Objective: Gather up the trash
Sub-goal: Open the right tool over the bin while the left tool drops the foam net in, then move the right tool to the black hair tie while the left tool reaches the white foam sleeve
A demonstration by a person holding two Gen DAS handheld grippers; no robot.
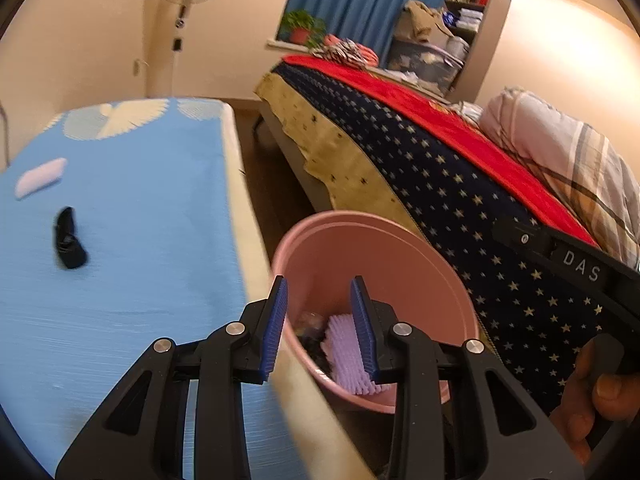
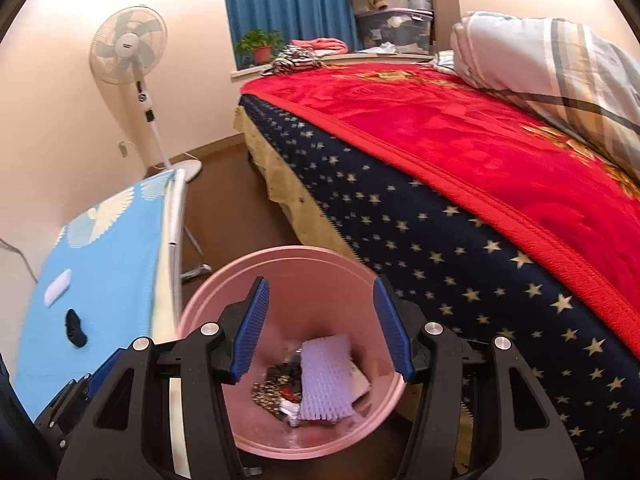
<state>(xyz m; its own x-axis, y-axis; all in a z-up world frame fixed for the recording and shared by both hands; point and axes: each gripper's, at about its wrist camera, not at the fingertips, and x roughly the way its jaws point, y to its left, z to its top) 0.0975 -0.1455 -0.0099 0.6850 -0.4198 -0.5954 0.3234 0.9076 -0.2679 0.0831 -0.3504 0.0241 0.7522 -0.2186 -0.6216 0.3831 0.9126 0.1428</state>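
Note:
A pink bin (image 1: pixel 384 256) (image 2: pixel 320 276) stands on the floor between a blue-covered table (image 1: pixel 132 240) (image 2: pixel 108 276) and a bed. In it lie a purple foam net (image 2: pixel 324 380) (image 1: pixel 346 354) and dark wrappers (image 2: pixel 276 388). On the table lie a black scrap (image 1: pixel 69 238) (image 2: pixel 76 327) and a white piece (image 1: pixel 40 178) (image 2: pixel 58 287). My left gripper (image 1: pixel 320 328) is open and empty over the bin's near rim at the table edge. My right gripper (image 2: pixel 322 328) is open and empty above the bin's mouth.
The bed with a red blanket (image 2: pixel 460 120) and a starry navy cover (image 1: pixel 460 200) runs along the right, with a folded quilt (image 2: pixel 560 68) on it. A standing fan (image 2: pixel 128 48) is by the far wall. Brown floor (image 2: pixel 224 200) lies between table and bed.

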